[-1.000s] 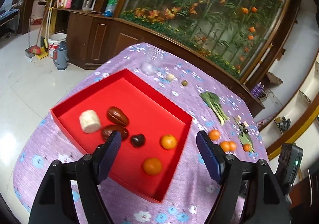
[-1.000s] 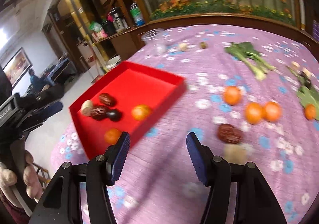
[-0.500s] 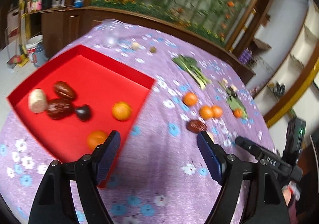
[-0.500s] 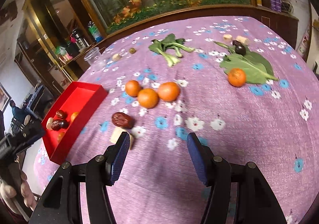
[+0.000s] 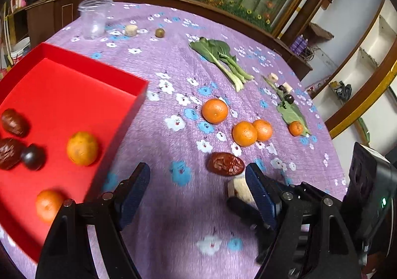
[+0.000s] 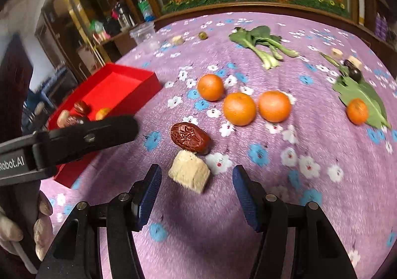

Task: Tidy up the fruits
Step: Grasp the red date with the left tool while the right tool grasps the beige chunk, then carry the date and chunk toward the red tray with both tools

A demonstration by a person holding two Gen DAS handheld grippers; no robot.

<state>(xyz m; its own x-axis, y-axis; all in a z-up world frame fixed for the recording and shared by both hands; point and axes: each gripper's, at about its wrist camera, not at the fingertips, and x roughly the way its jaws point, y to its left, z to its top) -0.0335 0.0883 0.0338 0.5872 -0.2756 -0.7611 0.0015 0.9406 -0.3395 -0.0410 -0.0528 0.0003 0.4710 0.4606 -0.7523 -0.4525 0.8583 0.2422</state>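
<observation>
Covering the round table (image 5: 173, 217), a purple flowered cloth carries everything. Red tray (image 5: 74, 95) at its left edge already holds two tangerines, two red dates, one dark plum; sorting partly done. Left out mid-table: three tangerines (image 6: 239, 108), a fourth on a leaf (image 6: 357, 111) toward the right edge, a red date (image 6: 189, 137), and a pale cut chunk (image 6: 189, 174) touching it, near edge. Bok choy (image 6: 260, 43) lies toward the far edge. Right gripper (image 6: 196, 199) spread, empty, chunk just ahead. Left gripper (image 5: 197, 194) spread, empty, near the date.
</observation>
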